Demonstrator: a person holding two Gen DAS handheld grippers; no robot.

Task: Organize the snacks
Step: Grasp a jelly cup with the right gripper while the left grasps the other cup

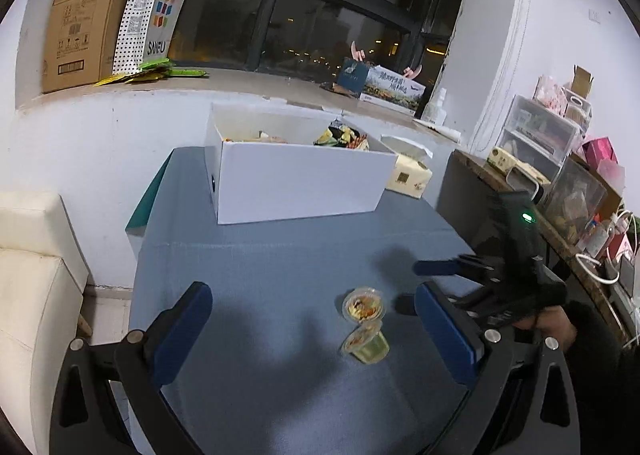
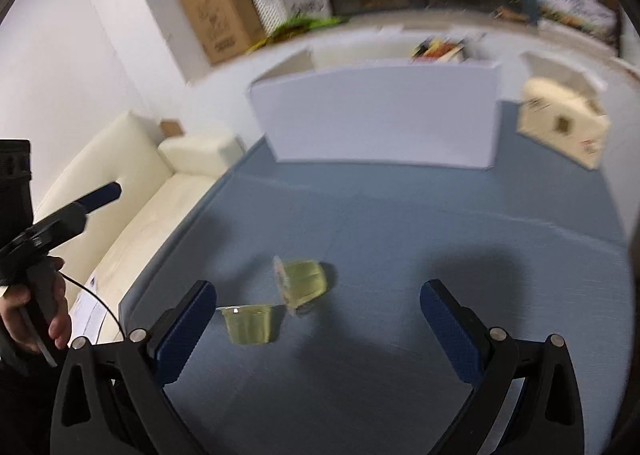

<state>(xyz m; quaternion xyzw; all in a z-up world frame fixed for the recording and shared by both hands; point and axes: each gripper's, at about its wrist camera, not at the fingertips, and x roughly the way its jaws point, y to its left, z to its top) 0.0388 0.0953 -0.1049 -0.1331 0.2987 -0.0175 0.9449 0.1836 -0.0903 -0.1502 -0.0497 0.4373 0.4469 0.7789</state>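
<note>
Two jelly cups wait on the blue table as both grippers close in.

From left: the left gripper (image 1: 314,329) hangs with fingers spread and empty; the upright jelly cup (image 1: 364,305) and tipped jelly cup (image 1: 366,343) touch, probably last for the white box (image 1: 300,185) behind; the right gripper (image 2: 316,329), blurred, also gapes.
</note>
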